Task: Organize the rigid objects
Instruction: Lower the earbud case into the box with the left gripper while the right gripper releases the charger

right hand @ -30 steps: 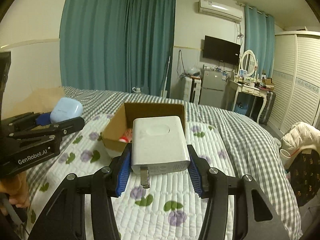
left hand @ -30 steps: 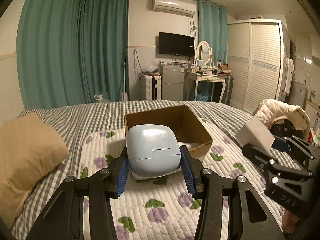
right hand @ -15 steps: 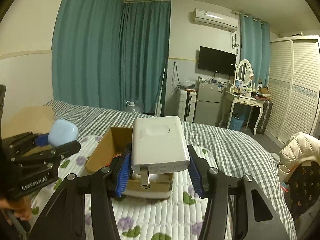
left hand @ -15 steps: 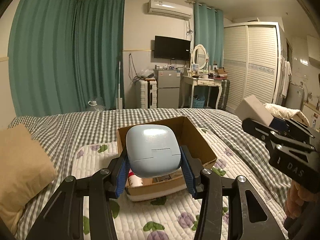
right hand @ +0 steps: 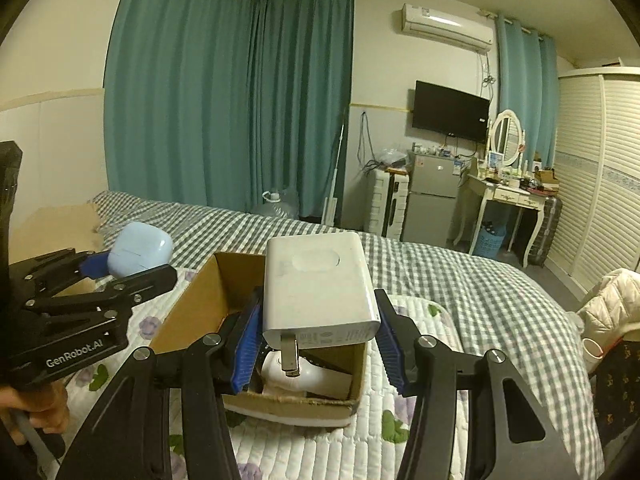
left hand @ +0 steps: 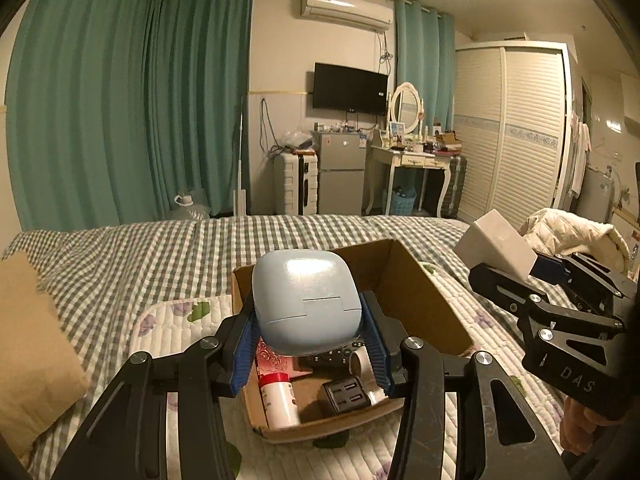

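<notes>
Both grippers had travelled forward over the bed since a second before, bringing the cardboard box [left hand: 420, 292] from well ahead to directly beneath their fingers. The left gripper [left hand: 310, 346] was clamped on a pale blue earbud case [left hand: 306, 300], held above the box's near end; the right gripper [right hand: 320, 340] was clamped on a white charger [right hand: 320, 288], prongs down, over the box's near edge. The box sat on a floral quilted mat [right hand: 420, 320] spread over a grey checked bedspread [left hand: 160, 256], with a tan pillow [left hand: 32, 340] at the left. Inside the box lay a white bottle with a red cap [left hand: 278, 398], a black multi-port adapter [left hand: 346, 394], a pink floral packet [left hand: 272, 360] and a white rounded item [right hand: 304, 372]. Behind the bed hung teal curtains [left hand: 120, 112]; a television [left hand: 350, 88], small fridge [left hand: 342, 172], dressing table [left hand: 412, 160] and louvred wardrobe [left hand: 520, 128] lined the far wall.
</notes>
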### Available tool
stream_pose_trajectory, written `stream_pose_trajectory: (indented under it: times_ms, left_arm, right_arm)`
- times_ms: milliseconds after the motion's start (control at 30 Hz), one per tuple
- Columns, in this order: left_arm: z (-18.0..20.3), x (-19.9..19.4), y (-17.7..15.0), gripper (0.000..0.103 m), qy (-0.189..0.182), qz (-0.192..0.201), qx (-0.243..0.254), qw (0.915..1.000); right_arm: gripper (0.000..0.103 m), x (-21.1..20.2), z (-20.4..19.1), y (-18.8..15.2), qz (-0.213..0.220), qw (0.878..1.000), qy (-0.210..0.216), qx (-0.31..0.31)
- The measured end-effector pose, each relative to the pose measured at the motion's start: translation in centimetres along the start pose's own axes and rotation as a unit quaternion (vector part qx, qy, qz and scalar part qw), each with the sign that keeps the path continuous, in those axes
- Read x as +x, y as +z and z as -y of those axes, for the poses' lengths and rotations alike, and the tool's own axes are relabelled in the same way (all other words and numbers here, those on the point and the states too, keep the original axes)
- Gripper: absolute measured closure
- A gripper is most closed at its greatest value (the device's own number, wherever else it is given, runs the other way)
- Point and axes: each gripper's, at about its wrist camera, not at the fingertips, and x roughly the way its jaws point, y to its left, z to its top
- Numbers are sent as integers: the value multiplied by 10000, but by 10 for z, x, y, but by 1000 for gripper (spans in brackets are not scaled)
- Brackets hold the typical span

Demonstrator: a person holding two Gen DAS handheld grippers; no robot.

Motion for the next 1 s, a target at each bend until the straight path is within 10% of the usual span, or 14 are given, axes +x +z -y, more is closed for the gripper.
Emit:
stream_pose_trajectory:
  times_ms: [1000]
  left_arm:
    - [-24, 140, -12, 54, 192, -1468, -244, 9887]
  right_arm:
    - [52, 161, -7, -32, -1479, 9862, 3, -750]
